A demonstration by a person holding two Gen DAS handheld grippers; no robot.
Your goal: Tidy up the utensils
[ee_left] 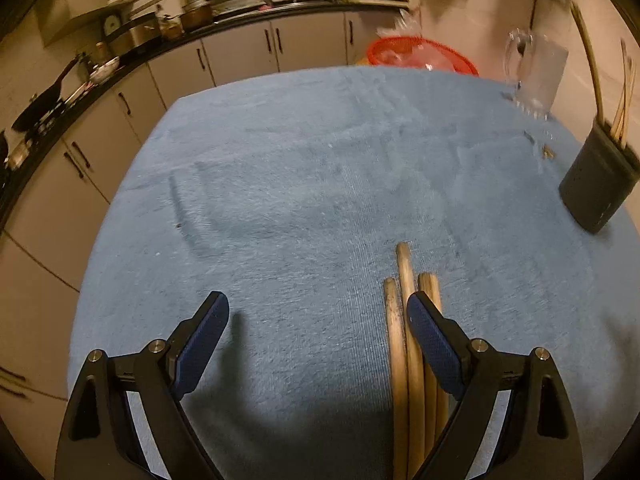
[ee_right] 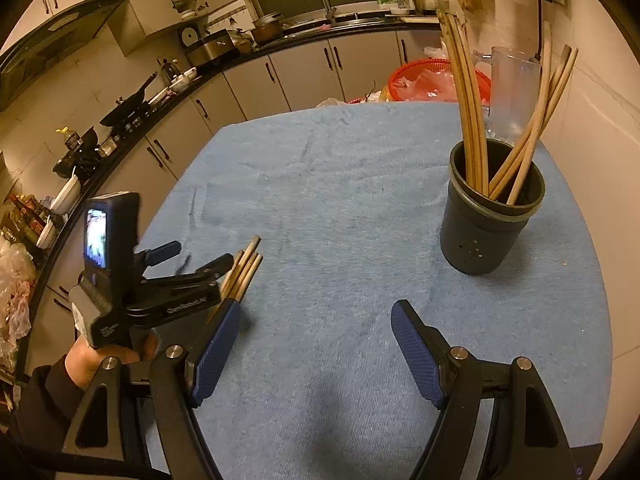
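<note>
Blue-padded fingers of the right gripper (ee_right: 316, 350) fill the near edge of its view, spread wide with only towel between them. Its near-left finger covers the near ends of the loose chopsticks (ee_right: 243, 272), so their full length cannot be seen there. The left gripper (ee_left: 318, 334) also stands wide and holds nothing; the chopsticks lie on the blue towel (ee_left: 304, 184) just inside and under its right finger, which hides part of them, and their near ends run out of frame. Whether that finger touches them is unclear. The left view is smeared by motion.

Far right on the towel stands a dark holder (ee_right: 494, 216) with more chopsticks upright and leaning in it. A clear glass mug (ee_right: 512, 88) stands behind it, partly screened by those sticks. A red basket (ee_right: 416, 80) sits beyond the table's far edge. A hand (ee_right: 90, 362) and dark sleeve grip the left gripper's handle.
</note>
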